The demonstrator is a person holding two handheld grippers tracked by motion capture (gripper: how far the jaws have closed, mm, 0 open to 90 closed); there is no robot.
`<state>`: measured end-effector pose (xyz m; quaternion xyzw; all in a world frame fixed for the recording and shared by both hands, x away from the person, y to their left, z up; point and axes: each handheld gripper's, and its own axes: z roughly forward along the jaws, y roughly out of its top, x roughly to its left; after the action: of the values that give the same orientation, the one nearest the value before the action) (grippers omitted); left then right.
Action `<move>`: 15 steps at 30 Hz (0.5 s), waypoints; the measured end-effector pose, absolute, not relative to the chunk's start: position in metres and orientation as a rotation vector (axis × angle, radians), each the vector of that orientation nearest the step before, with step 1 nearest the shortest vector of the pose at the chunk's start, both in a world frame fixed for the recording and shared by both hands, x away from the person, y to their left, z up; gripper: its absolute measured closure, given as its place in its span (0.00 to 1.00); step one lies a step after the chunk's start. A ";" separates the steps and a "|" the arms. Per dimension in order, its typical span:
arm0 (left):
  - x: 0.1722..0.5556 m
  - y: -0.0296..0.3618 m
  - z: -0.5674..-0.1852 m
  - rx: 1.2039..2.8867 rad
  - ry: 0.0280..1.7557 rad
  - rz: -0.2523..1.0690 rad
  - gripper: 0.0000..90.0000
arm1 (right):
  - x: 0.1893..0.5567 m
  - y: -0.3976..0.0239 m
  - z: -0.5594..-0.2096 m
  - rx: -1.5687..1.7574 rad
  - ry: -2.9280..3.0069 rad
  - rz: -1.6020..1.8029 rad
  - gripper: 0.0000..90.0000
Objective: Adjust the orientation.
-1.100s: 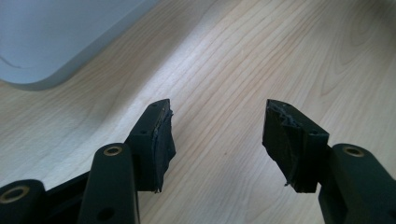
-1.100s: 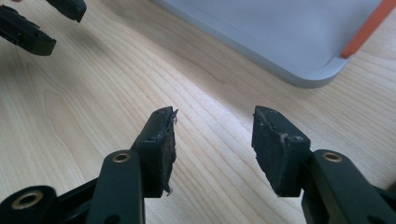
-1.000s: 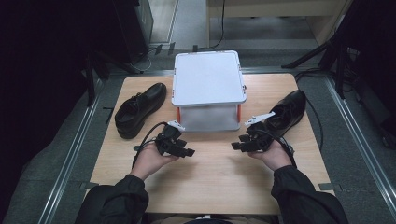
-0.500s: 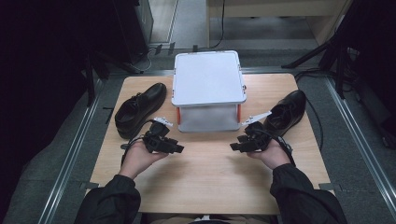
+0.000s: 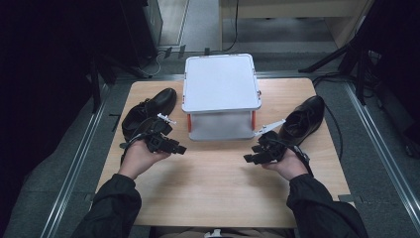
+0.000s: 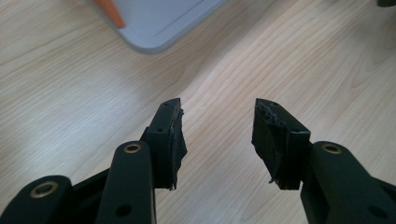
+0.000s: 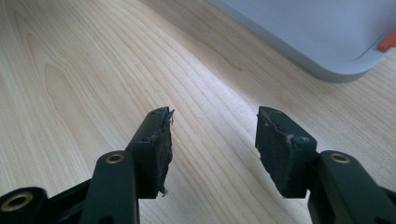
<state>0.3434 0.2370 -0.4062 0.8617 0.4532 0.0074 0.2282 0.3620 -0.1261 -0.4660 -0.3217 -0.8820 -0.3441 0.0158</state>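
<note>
A wooden table [image 5: 218, 188] is seen from the high view, with a white lidded box [image 5: 221, 96] set at its far middle. A black shoe [image 5: 148, 111] lies on the table to the left of the box, and a second black shoe [image 5: 303, 119] lies to the right of it. The left gripper [image 5: 179, 148] is held over the table in front of the box's left corner, near the toe end of the left shoe but not touching it; in the left gripper view its jaws are seen well apart over bare wood, nothing is gripped between them, and they have just been opening slightly after a closing. The right gripper [image 5: 247, 158] is held in front of the box's right corner, just beside the second shoe; in the right gripper view its jaws are spread wide and have just been opening, with only table grain between them. A grey corner of the box with an orange clasp is seen beyond each pair of jaws.
</note>
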 end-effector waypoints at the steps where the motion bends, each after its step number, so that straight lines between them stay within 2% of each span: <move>1: 0.345 0.238 -0.404 2.382 1.250 0.029 0.58 | 0.362 -0.126 -0.466 -0.994 -2.744 -1.070 0.51; 15: 0.362 0.265 -0.379 2.399 1.335 0.053 0.60 | 0.361 -0.123 -0.468 -0.964 -2.761 -1.050 0.51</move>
<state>0.3616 0.2650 -0.3788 0.8566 0.4766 0.0191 0.1966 0.3606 -0.1230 -0.4679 -0.3102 -0.8884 -0.3380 0.0173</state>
